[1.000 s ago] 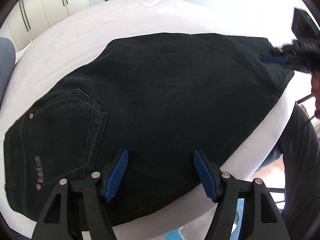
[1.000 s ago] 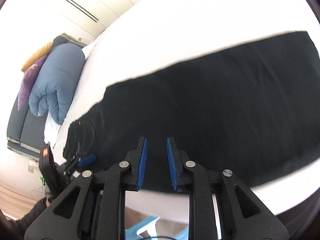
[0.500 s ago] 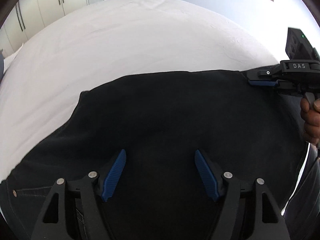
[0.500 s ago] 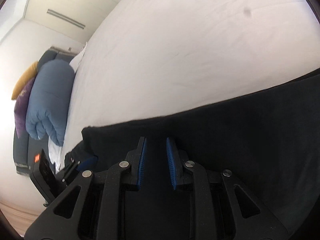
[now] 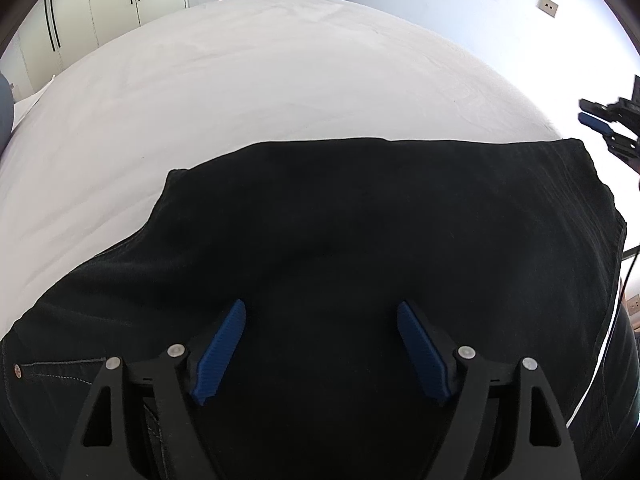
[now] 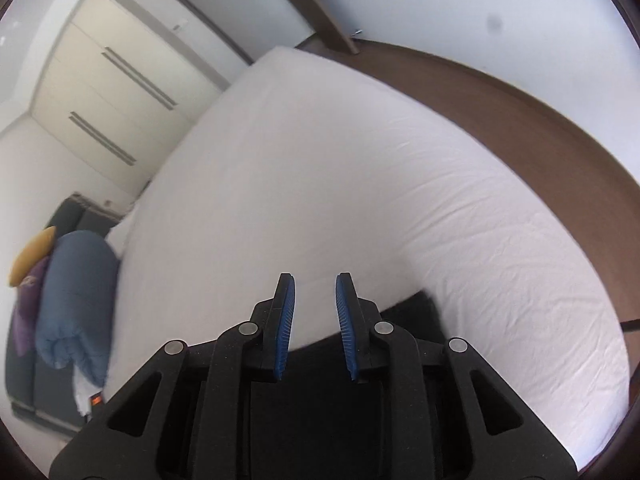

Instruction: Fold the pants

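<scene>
Black denim pants (image 5: pixel 360 240) lie flat on the white bed (image 5: pixel 280 80), taking up the near part of the mattress in the left wrist view. Their far edge runs as a nearly straight line across the sheet, ending in a squared corner at the right, just below the spot where the other tool shows. At the lower left of that view a copper rivet and a line of pale stitching mark a pocket seam. The cloth looks smooth, with only faint ripples near its left side.

The left claw (image 5: pixel 320 344) hangs over the dark denim with its jaws spread wide; they have just been opening, and nothing sits between the blue ribbed pads (image 5: pixel 218 354), which stand clear of the fabric.

The right claw (image 6: pixel 314 324) is narrowly parted, its two blue pads close together with an empty gap between them, gripping nothing. In its own view it points out over the bare white sheet, with only a corner of the pants (image 6: pixel 412 312) showing beneath and just behind its fingers. From the left wrist view the right claw (image 5: pixel 596 118) appears at the far right edge, above and apart from the pants' right corner.

Beyond the bed stand white wardrobe doors (image 6: pixel 100 92) with long dark handles. A rolled blue duvet (image 6: pixel 76 300) rests at the left, beside a yellow cushion (image 6: pixel 34 254) and a purple cushion (image 6: pixel 26 308).
</scene>
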Tool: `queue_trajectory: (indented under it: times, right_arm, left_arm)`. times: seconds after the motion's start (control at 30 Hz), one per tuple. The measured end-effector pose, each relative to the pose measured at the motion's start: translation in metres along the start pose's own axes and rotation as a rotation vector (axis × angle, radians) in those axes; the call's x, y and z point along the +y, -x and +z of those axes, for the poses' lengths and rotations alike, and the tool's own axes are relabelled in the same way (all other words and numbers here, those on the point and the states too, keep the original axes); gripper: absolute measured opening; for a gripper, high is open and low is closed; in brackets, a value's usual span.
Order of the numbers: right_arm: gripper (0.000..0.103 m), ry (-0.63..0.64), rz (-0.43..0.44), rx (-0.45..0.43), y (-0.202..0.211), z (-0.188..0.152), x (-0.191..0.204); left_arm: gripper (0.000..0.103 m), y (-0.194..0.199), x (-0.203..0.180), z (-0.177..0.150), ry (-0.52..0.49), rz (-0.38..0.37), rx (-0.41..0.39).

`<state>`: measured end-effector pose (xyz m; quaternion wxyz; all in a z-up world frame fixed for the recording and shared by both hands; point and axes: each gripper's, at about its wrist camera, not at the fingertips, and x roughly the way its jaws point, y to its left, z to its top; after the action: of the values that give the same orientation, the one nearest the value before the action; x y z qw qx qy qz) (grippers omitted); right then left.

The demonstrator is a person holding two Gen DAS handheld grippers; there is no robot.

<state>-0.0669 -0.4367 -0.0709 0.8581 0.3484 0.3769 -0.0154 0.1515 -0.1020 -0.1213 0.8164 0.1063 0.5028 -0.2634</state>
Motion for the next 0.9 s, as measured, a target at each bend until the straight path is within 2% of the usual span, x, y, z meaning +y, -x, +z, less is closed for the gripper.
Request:
queue_trajectory:
  times: [0.03,0.1,0.17,0.2,0.23,0.27,0.33,0.37,0.47,0.53,0.6,0.63,0.67,0.7,0.73,0.8,0.83,0.9]
  right_arm:
    - [0.021,0.040,0.030,0.034,0.005,-0.012,0.009]
    - [0.021,0.114,0.036,0.089,0.005,-0.037,0.020]
    - [0.021,0.112,0.018,0.131,-0.010,-0.053,0.015]
    - [0.021,0.069,-0.011,0.141,-0.020,-0.054,0.001]
    - [0.021,0.023,-0.041,0.143,-0.029,-0.050,-0.014]
    - [0.016,-0.017,-0.068,0.141,-0.037,-0.043,-0.030]
    - [0.015,-0.081,-0.031,0.119,-0.045,-0.027,-0.054]
    - [0.011,-0.080,-0.037,0.100,-0.045,-0.018,-0.058]
    - [0.010,-0.072,-0.075,0.040,-0.044,0.013,-0.074]
    - [0.001,-0.097,-0.075,0.029,-0.046,0.027,-0.086]
    - [0.000,-0.119,-0.097,0.008,-0.042,0.041,-0.098]
    - [0.000,-0.124,-0.137,-0.014,-0.034,0.045,-0.098]
    - [0.008,-0.117,-0.206,-0.036,-0.025,0.047,-0.097]
    - [0.009,-0.113,-0.265,-0.051,-0.015,0.052,-0.100]
    - [0.009,-0.128,-0.288,-0.068,-0.002,0.051,-0.101]
    - [0.009,-0.186,-0.135,-0.099,0.023,0.040,-0.100]
    - [0.009,-0.193,-0.044,-0.087,0.026,0.030,-0.092]
    - [0.009,-0.143,0.063,0.000,0.018,0.009,-0.074]
  left_arm:
    - [0.082,0.000,0.000,0.000,0.004,0.000,-0.002]
    - [0.082,-0.005,-0.009,0.001,0.008,0.004,-0.005]
    - [0.082,-0.008,-0.012,0.002,0.009,0.006,-0.005]
    - [0.082,-0.008,-0.012,0.003,0.009,0.006,-0.004]
    - [0.082,-0.008,-0.012,0.003,0.010,0.005,-0.003]
    - [0.082,-0.008,-0.013,0.003,0.011,0.004,-0.003]
    - [0.082,-0.005,-0.016,0.003,0.010,0.005,-0.004]
    - [0.082,-0.005,-0.017,0.003,0.010,0.007,-0.007]
    - [0.082,-0.005,-0.016,0.002,0.012,0.004,-0.011]
    - [0.082,-0.005,-0.014,0.002,0.013,0.003,-0.013]
    - [0.083,-0.005,-0.013,0.001,0.014,0.004,-0.016]
    - [0.083,-0.005,-0.013,0.000,0.016,0.005,-0.018]
    - [0.083,-0.005,-0.013,-0.001,0.018,0.005,-0.021]
    - [0.083,-0.006,-0.012,-0.002,0.020,0.006,-0.024]
    - [0.083,-0.006,-0.012,-0.002,0.022,0.007,-0.028]
    - [0.083,-0.006,-0.012,-0.003,0.024,0.010,-0.034]
    - [0.083,-0.007,-0.012,-0.003,0.024,0.012,-0.035]
    - [0.083,-0.007,-0.011,-0.004,0.024,0.015,-0.035]
